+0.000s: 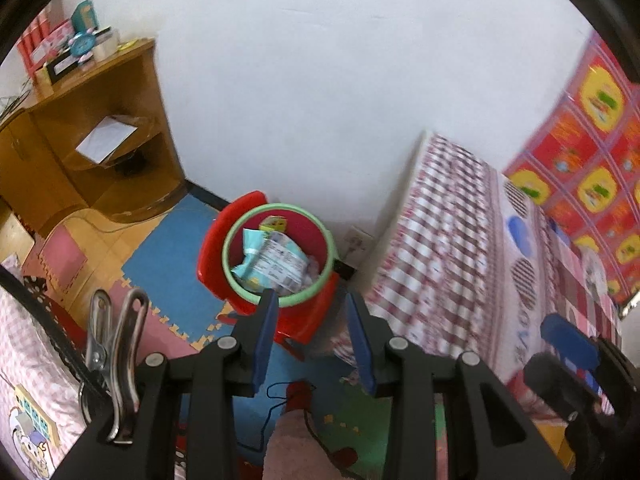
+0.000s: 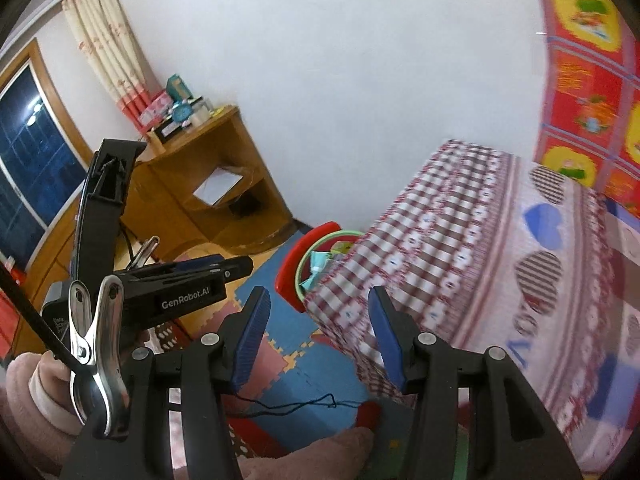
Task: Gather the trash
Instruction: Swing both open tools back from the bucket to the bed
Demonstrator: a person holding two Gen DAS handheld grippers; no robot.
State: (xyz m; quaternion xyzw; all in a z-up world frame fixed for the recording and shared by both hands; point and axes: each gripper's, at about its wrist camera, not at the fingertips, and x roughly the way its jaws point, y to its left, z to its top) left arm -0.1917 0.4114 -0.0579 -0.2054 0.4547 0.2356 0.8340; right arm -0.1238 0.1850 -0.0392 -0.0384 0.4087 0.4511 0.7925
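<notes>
A red bin with a green rim (image 1: 227,256) stands on a red stool against the wall, with crumpled wrappers (image 1: 276,264) lying inside it. My left gripper (image 1: 311,300) hovers above and short of the bin, its blue pads apart with nothing between them. In the right wrist view the bin (image 2: 340,235) is half hidden behind the bed's corner. My right gripper (image 2: 320,320) is open and empty, held over the floor mats beside the bed. The left gripper's body (image 2: 192,276) shows at left there, and the right gripper (image 1: 568,344) shows at lower right in the left wrist view.
A bed with a red-checked cover (image 1: 460,240) fills the right side, close to the bin. A wooden desk with shelves (image 1: 80,128) stands in the left corner. Coloured foam mats (image 1: 168,248) cover the floor. A person's foot in a red sock (image 1: 298,396) is below the grippers.
</notes>
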